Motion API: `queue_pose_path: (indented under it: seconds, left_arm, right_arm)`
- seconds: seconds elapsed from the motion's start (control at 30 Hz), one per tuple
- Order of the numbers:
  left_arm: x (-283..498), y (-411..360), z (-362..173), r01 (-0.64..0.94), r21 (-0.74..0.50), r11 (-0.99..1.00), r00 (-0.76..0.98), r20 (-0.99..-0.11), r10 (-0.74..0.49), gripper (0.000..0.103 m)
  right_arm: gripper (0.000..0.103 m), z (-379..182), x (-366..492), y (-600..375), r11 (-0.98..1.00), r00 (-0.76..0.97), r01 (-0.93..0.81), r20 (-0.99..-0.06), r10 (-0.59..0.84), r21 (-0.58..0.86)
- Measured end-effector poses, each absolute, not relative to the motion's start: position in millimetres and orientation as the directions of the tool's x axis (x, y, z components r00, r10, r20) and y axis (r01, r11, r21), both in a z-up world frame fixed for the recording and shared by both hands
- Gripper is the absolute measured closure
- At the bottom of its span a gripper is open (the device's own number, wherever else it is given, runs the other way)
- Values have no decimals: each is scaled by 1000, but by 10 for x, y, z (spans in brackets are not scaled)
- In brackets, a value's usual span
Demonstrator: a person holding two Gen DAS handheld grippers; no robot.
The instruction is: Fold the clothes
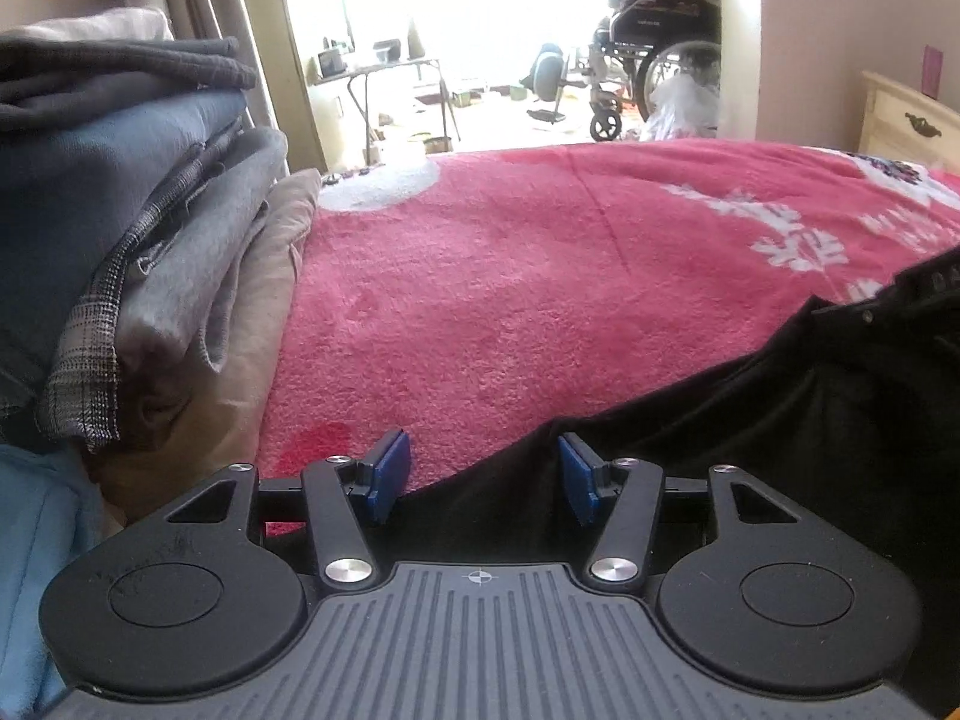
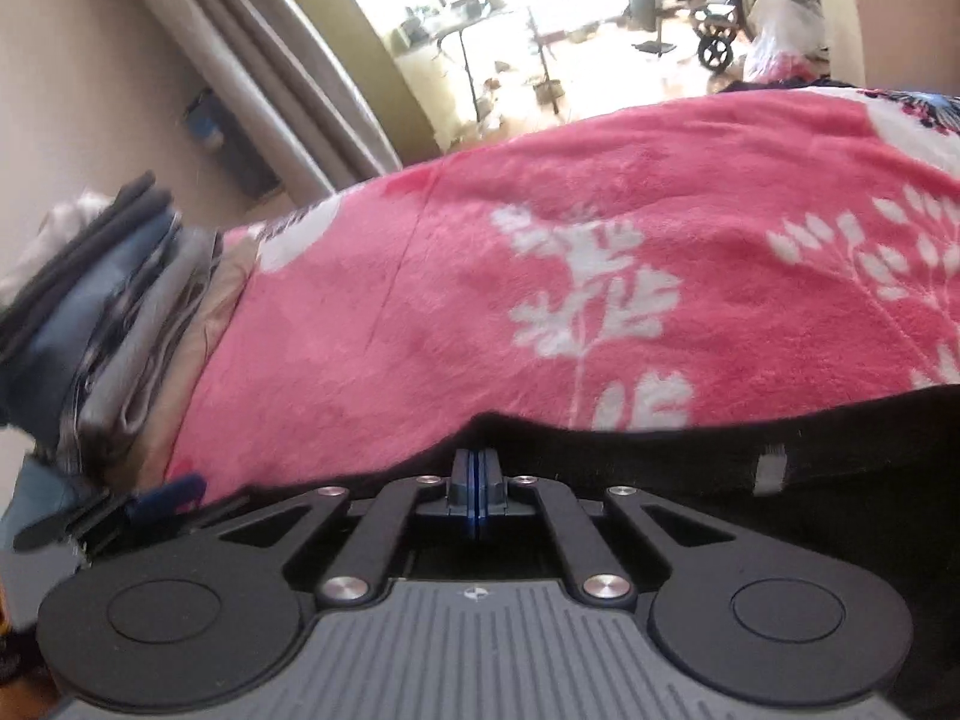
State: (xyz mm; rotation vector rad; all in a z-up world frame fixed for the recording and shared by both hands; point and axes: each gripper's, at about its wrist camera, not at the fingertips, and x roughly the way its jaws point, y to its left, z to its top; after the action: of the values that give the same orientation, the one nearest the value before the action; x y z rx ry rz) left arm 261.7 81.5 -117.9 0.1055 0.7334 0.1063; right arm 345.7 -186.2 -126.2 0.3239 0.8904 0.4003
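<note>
Black garment (image 1: 780, 432) – rumpled, spread along the red blanket's (image 1: 510, 276) near edge.

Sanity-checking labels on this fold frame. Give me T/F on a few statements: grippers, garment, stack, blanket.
1. The right gripper is shut at the edge of the black garment. True.
2. The left gripper is fully shut. False: its jaws stand apart, garment edge between them.
3. The folded stack sits right of the garment. False: it is on the left.
4. The blanket is red-pink with white leaf prints. True.
5. The black garment lies on the stack. False: it lies on the blanket.
</note>
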Motion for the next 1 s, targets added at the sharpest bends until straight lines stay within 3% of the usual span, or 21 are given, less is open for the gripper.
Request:
queue_pose_path:
  seconds: [0.2,0.3,0.37,0.47,0.6,0.67,0.8,1.0]
  left_arm:
    - [2630,783,-1187,-91,141,986,742,-651,161,47]
    - [2637,796,-1182,-99,128,987,741,-653,159,46]
    - [2626,803,-1164,-99,125,987,737,-657,157,46]
    - [2601,795,-1094,-86,144,986,734,-660,161,47]
    - [2533,750,-914,-89,149,985,763,-626,164,47]
    - [2511,685,-823,-81,138,987,777,-612,149,47]
    - [2526,470,-722,-29,91,995,784,-616,79,47]
    - [2597,2,-813,77,75,994,776,-630,-13,47]
  right_arm:
    - [102,-1309,3647,-1919,866,598,-130,-658,457,483]
    - [82,-1203,3689,-2191,810,638,-57,-603,479,583]
    - [81,-1062,3604,-2464,782,682,-40,-555,477,622]
    - [81,-799,3403,-2877,837,711,-59,-566,417,543]
    - [76,-550,3177,-3326,962,723,-76,-650,235,264]
    - [75,-533,3159,-3418,975,691,-106,-691,213,195]
    - [73,-647,3280,-3374,978,589,-149,-782,204,143]
    - [73,-909,3487,-3075,985,529,-150,-835,154,86]
